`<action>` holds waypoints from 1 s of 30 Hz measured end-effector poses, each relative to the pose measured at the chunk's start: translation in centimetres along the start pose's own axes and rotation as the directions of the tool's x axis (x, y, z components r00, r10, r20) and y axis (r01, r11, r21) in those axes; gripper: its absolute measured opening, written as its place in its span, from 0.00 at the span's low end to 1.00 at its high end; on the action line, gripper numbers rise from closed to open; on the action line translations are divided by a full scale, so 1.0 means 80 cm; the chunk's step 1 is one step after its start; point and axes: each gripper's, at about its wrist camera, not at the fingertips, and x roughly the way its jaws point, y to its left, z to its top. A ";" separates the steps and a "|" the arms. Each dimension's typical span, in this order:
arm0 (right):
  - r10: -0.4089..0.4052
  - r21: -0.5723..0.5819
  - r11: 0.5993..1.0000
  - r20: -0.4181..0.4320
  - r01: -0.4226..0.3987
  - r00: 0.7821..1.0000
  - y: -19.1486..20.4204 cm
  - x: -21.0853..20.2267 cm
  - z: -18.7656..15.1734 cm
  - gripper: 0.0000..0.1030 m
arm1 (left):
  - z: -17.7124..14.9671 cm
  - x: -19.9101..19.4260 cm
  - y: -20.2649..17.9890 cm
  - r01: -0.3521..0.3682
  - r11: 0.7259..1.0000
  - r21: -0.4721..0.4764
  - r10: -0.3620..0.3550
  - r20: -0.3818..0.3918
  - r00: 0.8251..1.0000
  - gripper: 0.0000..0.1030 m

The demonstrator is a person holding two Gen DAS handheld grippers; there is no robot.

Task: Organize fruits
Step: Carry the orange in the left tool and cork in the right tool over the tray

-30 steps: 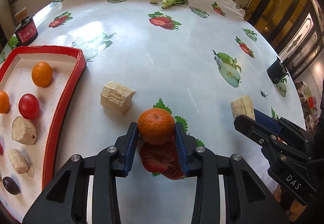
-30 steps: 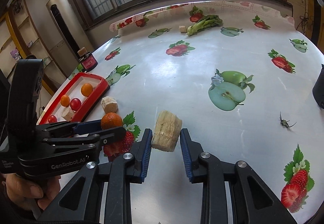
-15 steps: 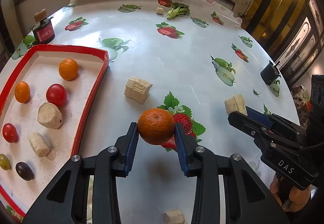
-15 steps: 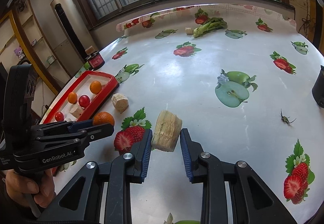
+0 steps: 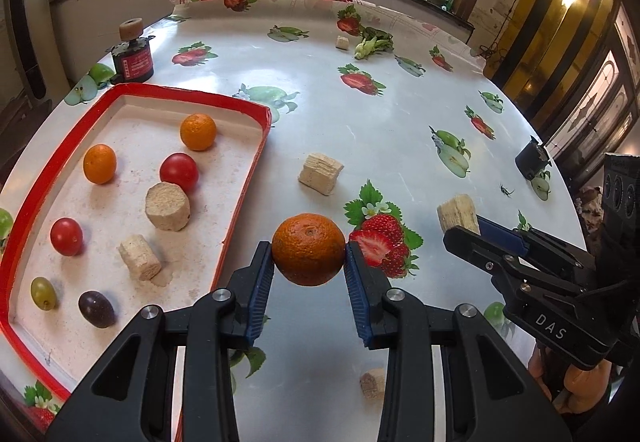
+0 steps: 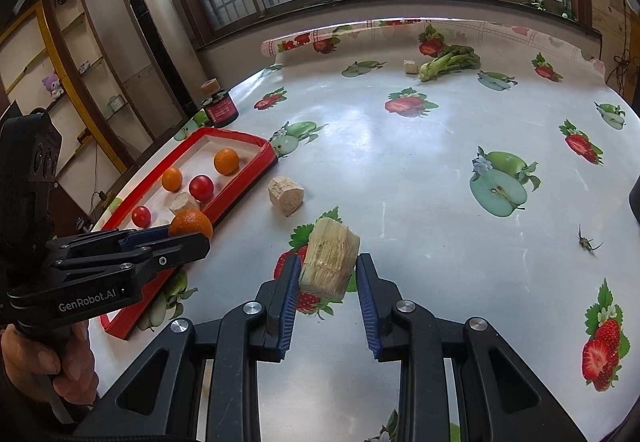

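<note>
My left gripper (image 5: 309, 256) is shut on an orange (image 5: 308, 249) and holds it above the table, just right of the red tray (image 5: 244, 186). The tray holds two oranges (image 5: 198, 131), two red tomatoes (image 5: 179, 172), a green grape, a dark grape and two pale cut chunks (image 5: 167, 205). My right gripper (image 6: 328, 272) is shut on a pale fibrous chunk (image 6: 330, 264), lifted above the table. In the right wrist view the left gripper (image 6: 188, 232) with its orange (image 6: 190, 224) hangs at the tray's near right edge (image 6: 224, 202).
Another pale chunk (image 5: 321, 173) lies on the fruit-print tablecloth right of the tray, and a small one (image 5: 372, 384) near the front edge. A dark jar (image 5: 133, 58) stands behind the tray. A leafy vegetable (image 6: 448, 62) lies at the far end. A black cup (image 5: 530, 160) stands right.
Both grippers have risen and drawn back with their loads. The left gripper with the orange has moved left, closer to the tray. More of the tray now shows.
</note>
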 end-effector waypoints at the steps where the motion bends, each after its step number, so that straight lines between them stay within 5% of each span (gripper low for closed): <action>1: 0.002 -0.004 1.000 -0.001 -0.002 1.000 0.003 0.000 0.000 0.28 | -0.002 -0.002 0.003 -0.003 1.000 -0.005 0.003 0.002 1.000 0.32; 30: 0.064 -0.125 0.990 -0.040 -0.068 0.997 0.091 0.028 0.008 0.28 | -0.038 -0.041 0.101 -0.073 0.989 -0.128 0.076 0.022 0.997 0.33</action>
